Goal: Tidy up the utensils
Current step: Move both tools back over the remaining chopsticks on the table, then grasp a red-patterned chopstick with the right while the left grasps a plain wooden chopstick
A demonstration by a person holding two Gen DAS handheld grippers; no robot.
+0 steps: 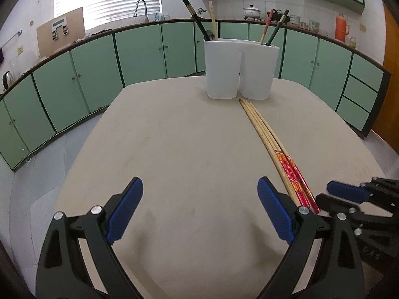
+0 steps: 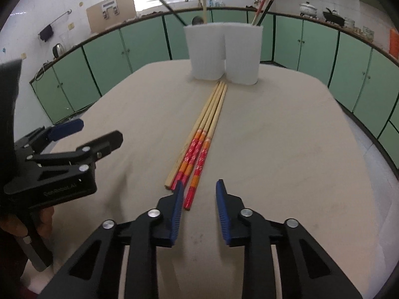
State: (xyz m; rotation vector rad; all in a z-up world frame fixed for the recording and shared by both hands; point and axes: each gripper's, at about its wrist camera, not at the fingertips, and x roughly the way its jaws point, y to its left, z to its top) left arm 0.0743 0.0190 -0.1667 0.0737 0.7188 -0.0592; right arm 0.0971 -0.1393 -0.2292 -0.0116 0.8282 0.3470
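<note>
Several long bamboo chopsticks point(image 2: 203, 134) lie side by side on the beige table point(image 2: 286, 149), some with red and orange ends toward me; they also show in the left wrist view point(image 1: 269, 139). A white two-compartment holder point(image 2: 223, 53) stands at the far end, also in the left wrist view point(image 1: 239, 68), with chopsticks and a spoon in it. My right gripper point(image 2: 198, 189) is open, its jaws either side of the nearest red chopstick end. My left gripper point(image 1: 199, 191) is open and empty, left of the chopsticks; it also shows in the right wrist view point(image 2: 99, 137).
Green kitchen cabinets point(image 1: 139, 52) and a counter with a sink tap point(image 1: 142, 8), pots and an orange thermos point(image 1: 341, 27) run behind the table. The table's rounded edges drop to a tiled floor point(image 1: 42, 174).
</note>
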